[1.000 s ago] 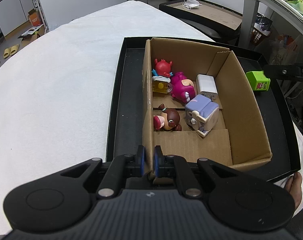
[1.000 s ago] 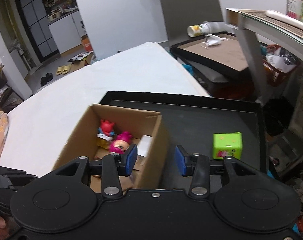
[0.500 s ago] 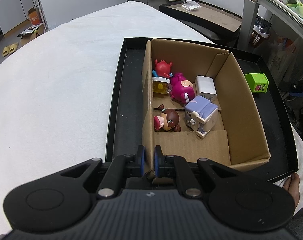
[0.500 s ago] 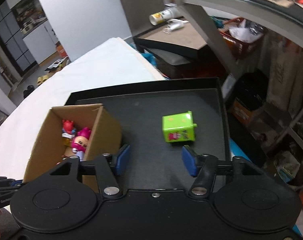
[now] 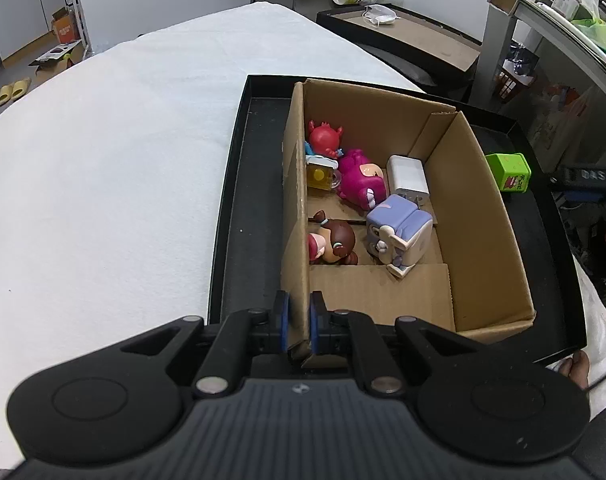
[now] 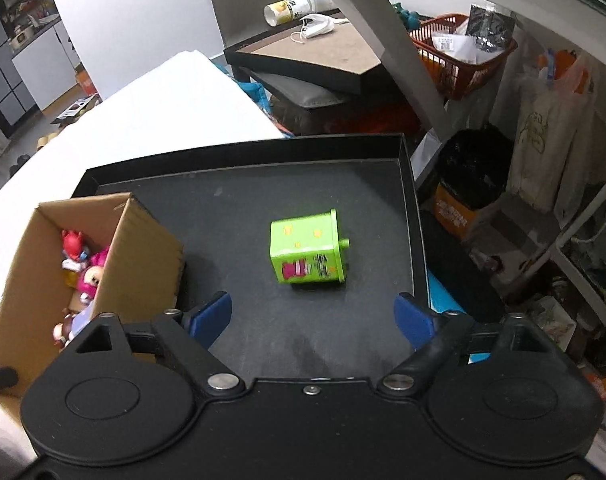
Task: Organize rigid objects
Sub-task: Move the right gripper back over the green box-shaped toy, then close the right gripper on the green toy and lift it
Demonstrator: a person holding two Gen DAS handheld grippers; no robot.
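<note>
1. While the left gripper (image 5: 299,322) is sitting nearest in its own view, its jaws are clenching the near end of the left wall of the cardboard box (image 5: 479,216).
2. Across in the right wrist view, the right gripper (image 6: 311,316) is hovering over the black tray (image 6: 243,200) with its jaws released; they have just been opening, and nothing is lying between them.
3. Just beyond those blue pads (image 6: 211,312), the green cube toy (image 6: 307,246) is lying tipped on the tray floor, apart from both pads and to the right of the box.
4. Inside the box, a brown-haired figure (image 5: 333,240) and a lilac block figure (image 5: 399,232) are lying in the near part, side by side.
5. Farther in, a magenta figure (image 5: 359,180), a yellow cup toy (image 5: 321,172) and a white charger (image 5: 407,172) are resting on the box floor, with a red figure (image 5: 323,136) standing at the far left corner.
6. Beneath the tray, a white cloth (image 5: 123,160) is covering the counter and stretching away to the far left.
</note>
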